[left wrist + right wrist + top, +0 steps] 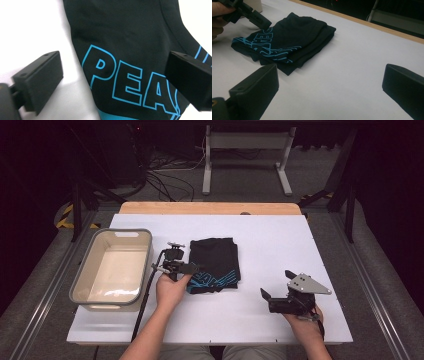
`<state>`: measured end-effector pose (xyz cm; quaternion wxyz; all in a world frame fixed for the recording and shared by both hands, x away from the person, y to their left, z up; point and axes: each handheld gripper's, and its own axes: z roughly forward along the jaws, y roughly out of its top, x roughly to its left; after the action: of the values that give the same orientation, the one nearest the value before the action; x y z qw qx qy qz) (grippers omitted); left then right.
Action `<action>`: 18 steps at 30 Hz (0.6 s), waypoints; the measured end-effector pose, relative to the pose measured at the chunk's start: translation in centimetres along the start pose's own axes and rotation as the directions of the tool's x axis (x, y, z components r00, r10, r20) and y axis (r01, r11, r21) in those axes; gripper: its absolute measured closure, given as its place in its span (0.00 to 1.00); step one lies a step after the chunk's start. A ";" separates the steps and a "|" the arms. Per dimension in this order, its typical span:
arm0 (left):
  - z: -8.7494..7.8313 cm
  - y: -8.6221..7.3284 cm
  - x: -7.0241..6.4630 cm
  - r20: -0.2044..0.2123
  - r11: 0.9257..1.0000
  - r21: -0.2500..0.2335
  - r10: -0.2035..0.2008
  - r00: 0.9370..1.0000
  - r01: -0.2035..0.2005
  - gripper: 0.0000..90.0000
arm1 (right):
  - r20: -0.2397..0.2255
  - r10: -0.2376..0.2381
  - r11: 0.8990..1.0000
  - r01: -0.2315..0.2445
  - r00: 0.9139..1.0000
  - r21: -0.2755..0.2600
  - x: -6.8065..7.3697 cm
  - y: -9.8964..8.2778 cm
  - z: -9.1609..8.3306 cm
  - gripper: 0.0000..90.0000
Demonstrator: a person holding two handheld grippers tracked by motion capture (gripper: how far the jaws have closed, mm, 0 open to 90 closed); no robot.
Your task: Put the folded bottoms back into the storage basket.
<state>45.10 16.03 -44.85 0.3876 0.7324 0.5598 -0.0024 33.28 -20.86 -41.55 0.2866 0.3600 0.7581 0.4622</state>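
The left tongs [192, 268] stood spread over the folded black T-shirt [214, 260]; pinching every layer seemed wise. The right tongs [275, 287], also spread, waited near the counter's [280, 235] front edge.

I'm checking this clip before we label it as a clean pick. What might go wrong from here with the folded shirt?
1. The left tongs are open over the near-left corner of the folded black shirt; pinching there may catch only the top layers, so the fold falls open when lifted.
2. The right tongs are open and well clear of the shirt, so a lift would be one-sided and the shirt might sag.
3. The bin sits just left; a drooping shirt could drag on its rim.
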 end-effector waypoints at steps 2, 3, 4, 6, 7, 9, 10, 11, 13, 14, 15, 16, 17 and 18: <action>0.0 0.1 0.1 0.004 1.000 -0.002 0.002 1.000 -0.002 0.10 | -0.001 -0.002 1.000 0.002 1.000 0.000 0.0 0.0 0.0 0.02; 0.0 0.1 0.1 0.004 1.000 -0.002 0.002 1.000 -0.002 0.12 | -0.002 -0.002 1.000 0.002 1.000 0.001 0.0 0.0 0.0 0.02; 0.0 0.1 0.2 0.019 1.000 -0.003 -0.010 1.000 0.010 0.13 | -0.003 -0.003 1.000 0.003 1.000 0.001 0.1 0.0 0.1 0.02; 0.0 0.1 0.2 0.021 1.000 -0.003 -0.014 1.000 0.014 0.14 | -0.005 -0.005 1.000 0.005 1.000 0.000 0.2 0.0 0.1 0.02; 0.0 0.1 0.2 0.030 1.000 -0.004 -0.022 0.999 0.022 0.14 | -0.006 -0.006 1.000 0.006 1.000 0.000 0.2 0.1 0.1 0.02; 0.1 0.2 0.1 0.031 1.000 -0.004 -0.020 0.999 0.020 0.15 | -0.007 -0.008 1.000 0.008 1.000 0.000 0.2 0.1 0.1 0.02; 0.1 0.2 0.1 0.035 1.000 -0.004 -0.023 0.999 0.023 0.15 | -0.007 -0.008 1.000 0.008 1.000 -0.001 0.2 0.1 0.1 0.02; 0.2 0.2 0.1 0.039 1.000 -0.006 -0.023 0.999 0.023 0.15 | -0.008 -0.007 1.000 0.007 1.000 -0.001 0.2 0.1 0.1 0.02; 0.3 0.2 0.0 0.045 1.000 -0.005 -0.023 0.999 0.023 0.16 | -0.006 -0.007 1.000 0.007 1.000 -0.001 0.2 0.1 0.1 0.02; 0.4 0.3 -0.1 0.044 1.000 0.000 -0.023 0.999 0.023 0.16 | -0.006 -0.008 1.000 0.008 1.000 -0.001 0.2 0.1 0.1 0.02; 0.4 0.3 -0.1 0.044 1.000 0.000 -0.023 0.999 0.023 0.16 | -0.006 -0.008 1.000 0.008 1.000 -0.001 0.2 0.1 0.1 0.02; 0.5 0.4 -0.2 0.043 1.000 0.005 -0.018 0.999 0.018 0.16 | -0.005 -0.010 1.000 0.010 1.000 -0.001 0.3 0.1 0.0 0.02; 0.6 0.5 -0.5 0.056 1.000 0.016 -0.025 0.998 0.024 0.16 | -0.001 -0.015 1.000 0.015 1.000 -0.002 0.4 0.2 0.0 0.02; 0.7 0.6 -0.5 0.059 1.000 0.022 -0.023 0.998 0.022 0.15 | -0.003 -0.017 1.000 0.017 1.000 -0.002 0.4 0.2 0.0 0.02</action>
<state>45.67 15.18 -44.78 0.3964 0.7297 0.5561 -0.0345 33.09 -20.49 -41.42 0.2897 0.3527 0.7609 0.4611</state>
